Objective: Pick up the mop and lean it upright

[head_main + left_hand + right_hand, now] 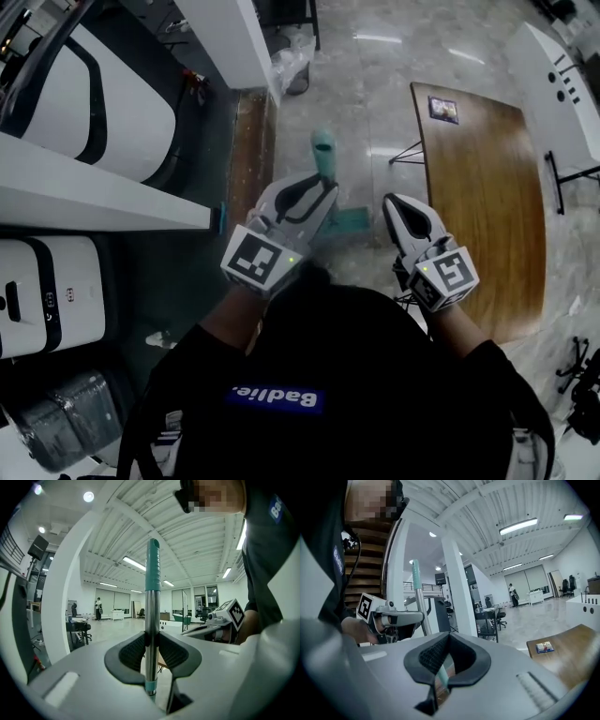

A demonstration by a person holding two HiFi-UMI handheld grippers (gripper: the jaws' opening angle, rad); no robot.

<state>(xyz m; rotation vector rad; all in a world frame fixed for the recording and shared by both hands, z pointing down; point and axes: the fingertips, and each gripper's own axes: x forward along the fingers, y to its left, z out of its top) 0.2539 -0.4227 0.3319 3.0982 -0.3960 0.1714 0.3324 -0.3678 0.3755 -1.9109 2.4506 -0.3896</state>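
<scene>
Off the left edge of the wooden table, my left gripper clamps the mop handle vertical, ready for leaning; my right gripper is closed, empty.

I see a long wooden table standing on the glossy pale floor, with a small card lying close to its far left corner. Along the floor's left side runs a white ledge with white, black-trimmed machines beneath it, and a bin lined with a clear bag sits beside a white pillar. Far down the hall, a person stands near some white desks.
</scene>
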